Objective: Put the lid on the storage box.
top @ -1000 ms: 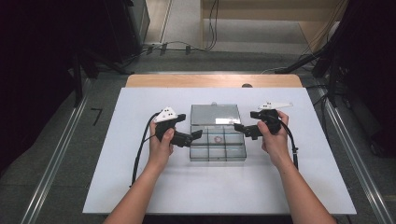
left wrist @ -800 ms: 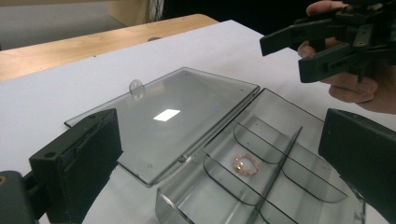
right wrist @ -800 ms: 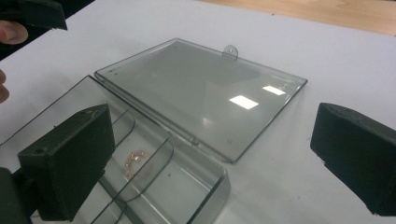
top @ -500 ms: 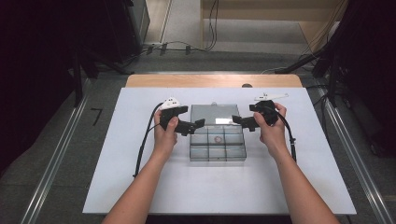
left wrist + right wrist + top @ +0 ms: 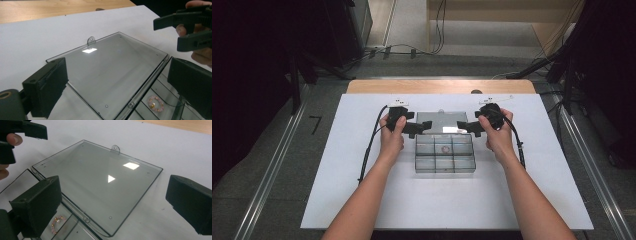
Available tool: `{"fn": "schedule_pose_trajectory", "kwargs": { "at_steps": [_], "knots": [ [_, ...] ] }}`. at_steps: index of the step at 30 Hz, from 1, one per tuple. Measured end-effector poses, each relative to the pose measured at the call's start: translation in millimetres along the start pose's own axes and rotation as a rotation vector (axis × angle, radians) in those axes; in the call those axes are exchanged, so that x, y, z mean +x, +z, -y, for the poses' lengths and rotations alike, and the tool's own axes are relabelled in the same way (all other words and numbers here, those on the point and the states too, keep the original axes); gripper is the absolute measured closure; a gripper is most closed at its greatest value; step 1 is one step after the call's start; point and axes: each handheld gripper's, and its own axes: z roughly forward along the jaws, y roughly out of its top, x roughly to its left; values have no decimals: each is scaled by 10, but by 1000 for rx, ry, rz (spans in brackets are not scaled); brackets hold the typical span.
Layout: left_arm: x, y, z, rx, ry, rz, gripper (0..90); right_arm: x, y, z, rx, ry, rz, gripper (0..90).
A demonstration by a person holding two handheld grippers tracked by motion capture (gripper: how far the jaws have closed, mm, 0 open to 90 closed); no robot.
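High view, lid [image 5: 441, 121] flat (hinged back), white table [image 5: 362, 200].

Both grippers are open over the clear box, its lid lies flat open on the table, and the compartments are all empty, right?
Not quite. The compartments are not all empty: one holds a small beaded ring, as the left gripper view shows. The rest stands: the left gripper and right gripper are open over the clear box, and its lid lies flat open on the table.

Both hand-held grippers, left [image 5: 424, 127] and right [image 5: 463, 126], have moved toward the table's far edge.
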Motion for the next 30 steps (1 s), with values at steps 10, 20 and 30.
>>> {"fn": "schedule_pose_trajectory", "kwargs": {
  "at_steps": [10, 20, 30],
  "knots": [
    [82, 115, 23, 43, -109, -27, 127, -87, 160, 10, 34, 101, -18, 46],
    [108, 204, 92, 109, -156, -70, 207, -88, 256, 61, 87, 169, 14, 155],
    [143, 226, 199, 122, -227, -60, 274, -82, 297, 106, 116, 192, 19, 195]
  ]
}}
